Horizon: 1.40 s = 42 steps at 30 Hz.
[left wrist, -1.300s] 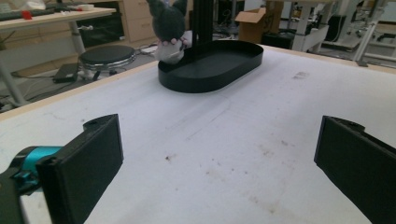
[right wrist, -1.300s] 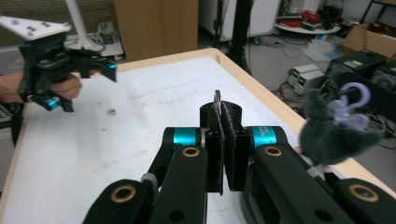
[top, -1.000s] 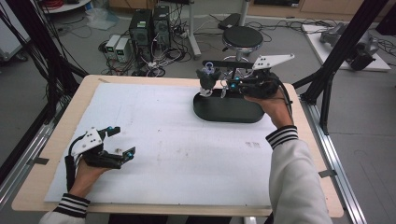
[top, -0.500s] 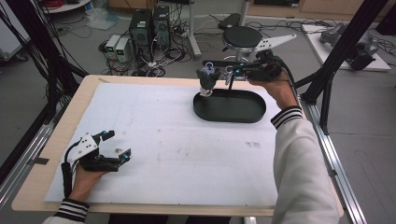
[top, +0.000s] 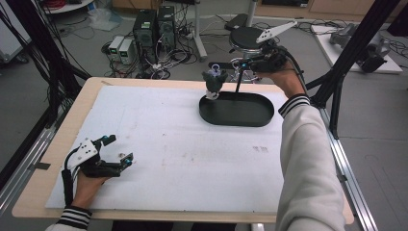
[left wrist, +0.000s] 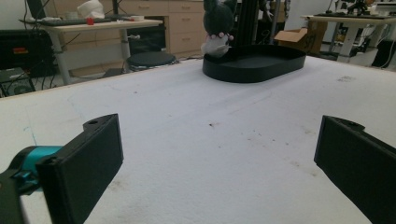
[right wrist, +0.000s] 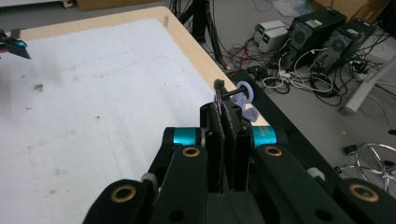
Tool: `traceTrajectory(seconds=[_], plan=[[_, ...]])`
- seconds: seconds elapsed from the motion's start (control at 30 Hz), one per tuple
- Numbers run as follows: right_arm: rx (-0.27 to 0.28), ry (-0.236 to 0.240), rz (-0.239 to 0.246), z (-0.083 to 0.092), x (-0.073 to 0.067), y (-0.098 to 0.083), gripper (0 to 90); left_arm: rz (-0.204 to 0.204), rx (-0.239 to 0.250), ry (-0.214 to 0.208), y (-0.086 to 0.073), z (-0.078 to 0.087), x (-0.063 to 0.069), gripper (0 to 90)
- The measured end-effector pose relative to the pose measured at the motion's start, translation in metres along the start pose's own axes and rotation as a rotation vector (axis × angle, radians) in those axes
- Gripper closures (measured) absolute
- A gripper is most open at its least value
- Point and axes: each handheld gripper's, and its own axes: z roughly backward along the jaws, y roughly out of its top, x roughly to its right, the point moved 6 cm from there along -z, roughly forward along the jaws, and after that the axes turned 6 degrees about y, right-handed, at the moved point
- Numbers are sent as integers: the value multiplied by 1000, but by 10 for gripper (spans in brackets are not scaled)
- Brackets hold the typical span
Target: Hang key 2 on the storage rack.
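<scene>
My right gripper (right wrist: 227, 116) has its fingers (right wrist: 215, 140) clenched flat together on a thin strand at the top of the plush toy (top: 213, 83); in the right gripper view a dark tuft and a pale lilac ring poke out just past the tips. In the high view that gripper (top: 248, 65) sits in the upper right of the frame, beyond the bench's far edge, and the toy hangs beside it, to its left. The toy is small and dark grey, with upright ears, a bit of lilac on top and a whitish underside. It dangles over the left end of the black oval tray (top: 260, 118), whether clear of the rim or touching it I cannot tell. I see nothing lying in the tray itself.

My left gripper (top: 114, 151) rests at the lower left on the white sheet (top: 183, 144) covering the bench (top: 91, 94), fingers (left wrist: 91, 163) released and spread wide with nothing between them.
</scene>
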Motion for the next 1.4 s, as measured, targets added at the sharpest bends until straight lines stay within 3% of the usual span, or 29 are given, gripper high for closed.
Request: traceTrajectory(seconds=[0.8,1.4], plan=[[-127,-25,-20,-33,21,-21,886,1,-5,11,-1,-1,-1,17],[-174,-56,-30,-49,32,-30,886,-5,-4,7,-1,-1,0,17]])
